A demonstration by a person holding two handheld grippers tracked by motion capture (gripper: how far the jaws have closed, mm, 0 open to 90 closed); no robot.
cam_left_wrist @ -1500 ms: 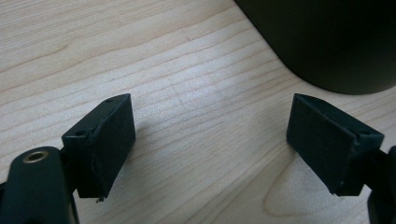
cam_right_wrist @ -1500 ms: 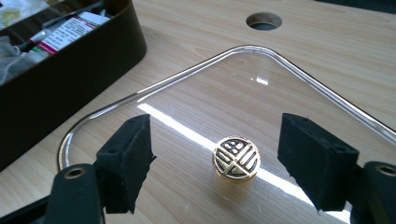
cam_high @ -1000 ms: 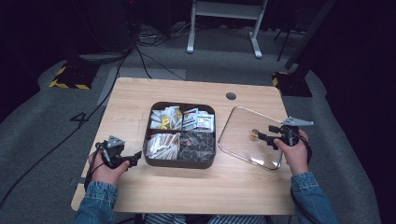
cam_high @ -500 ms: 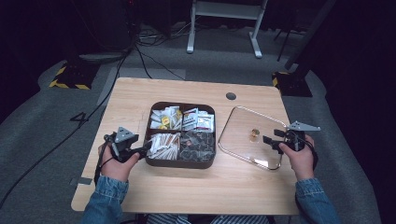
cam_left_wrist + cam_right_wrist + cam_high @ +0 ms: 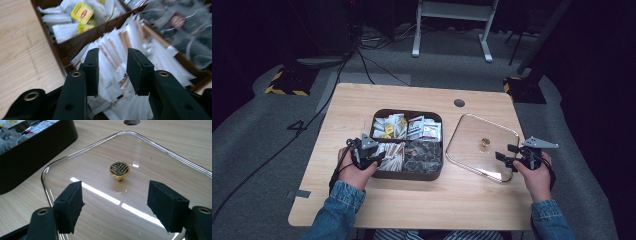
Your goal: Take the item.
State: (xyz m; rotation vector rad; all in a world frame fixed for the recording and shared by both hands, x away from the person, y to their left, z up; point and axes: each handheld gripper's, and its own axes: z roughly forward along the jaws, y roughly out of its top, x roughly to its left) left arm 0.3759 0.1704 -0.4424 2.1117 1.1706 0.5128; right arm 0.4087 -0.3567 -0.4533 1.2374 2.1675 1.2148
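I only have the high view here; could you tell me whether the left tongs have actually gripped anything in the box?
Observer: Not yet. The left tongs have just been closing, with white paper sachets in the gap, but the pads do not visibly press them.
Operator: And the right tongs?
Observer: The right tongs stand wide open above the glass lid, its gold knob ahead of them, untouched.
Operator: Anything on the knob?
Observer: Its top carries a dark pattern.
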